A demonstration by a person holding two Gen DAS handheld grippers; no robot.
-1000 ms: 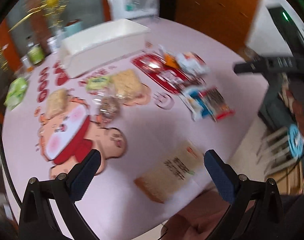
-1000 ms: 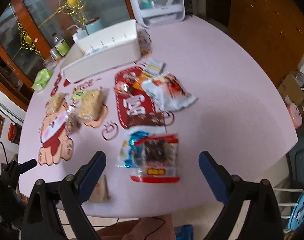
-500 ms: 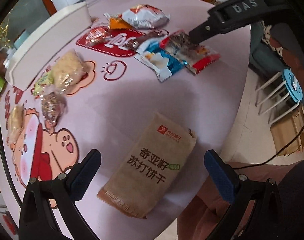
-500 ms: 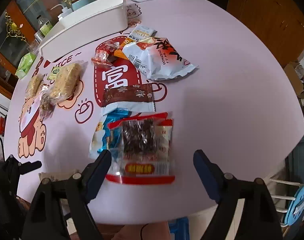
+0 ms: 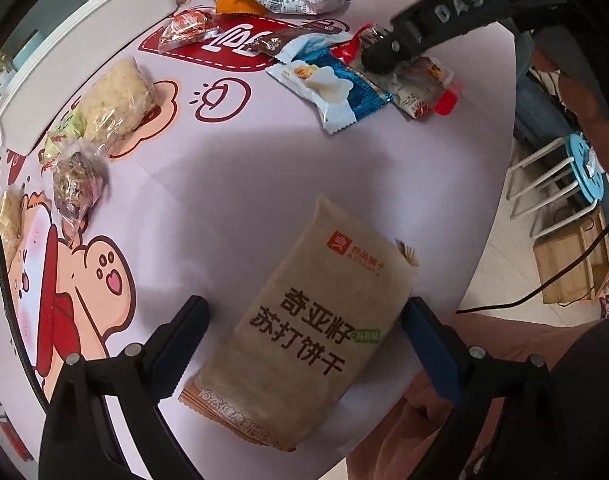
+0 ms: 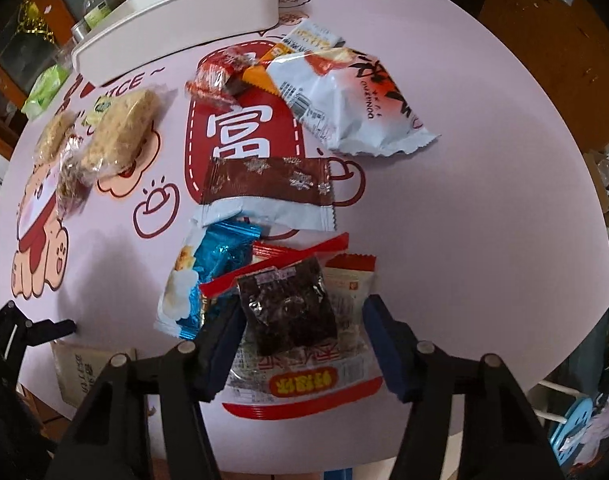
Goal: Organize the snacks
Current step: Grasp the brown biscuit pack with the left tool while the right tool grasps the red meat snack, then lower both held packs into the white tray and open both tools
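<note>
While both grippers have dropped to the table's [image 5: 224, 184] near edge, their jaws are closing. Left gripper [image 5: 304, 320] straddles the cracker pack [image 5: 316, 320]; right gripper [image 6: 300, 320] straddles the red packet [image 6: 304, 344], neither pinched yet, so two pickups look imminent.

Blue stool [image 5: 588, 168], wooden cabinet [image 6: 552, 36], perhaps tiled floor [image 5: 504, 248]

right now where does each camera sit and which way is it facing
Left wrist: on the left gripper, looking steeply down at the tan cracker packet between its closing jaws; the person's lap shows.
Right wrist: on the right gripper, looking steeply down at the clear red-edged snack bag between its closing jaws.
Shared: pink table, white bin, blue wrapper, each other's gripper.
</note>
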